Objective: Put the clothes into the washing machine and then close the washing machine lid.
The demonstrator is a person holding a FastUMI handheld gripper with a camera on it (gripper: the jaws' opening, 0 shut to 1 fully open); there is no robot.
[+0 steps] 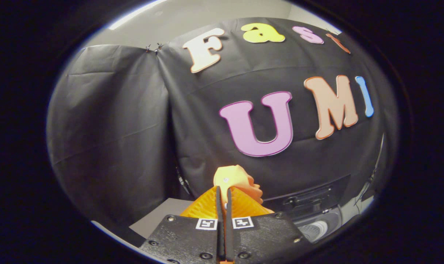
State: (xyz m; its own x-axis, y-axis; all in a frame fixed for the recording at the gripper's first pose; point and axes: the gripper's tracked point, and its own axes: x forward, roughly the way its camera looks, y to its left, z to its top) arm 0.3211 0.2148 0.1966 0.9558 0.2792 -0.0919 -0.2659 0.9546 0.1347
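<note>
While the gripper clamps the yellow-orange garment between its fingers, raised for carrying, the washing machine sits beyond and right, awaiting the drop.

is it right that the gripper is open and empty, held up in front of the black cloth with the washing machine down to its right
Not quite. In the gripper view the gripper is not open and empty: its fingers are closed together on a yellow-orange piece of clothing that bunches out just ahead of them. The rest holds: it is raised before the black cloth, with the washing machine lower to its right.
</note>
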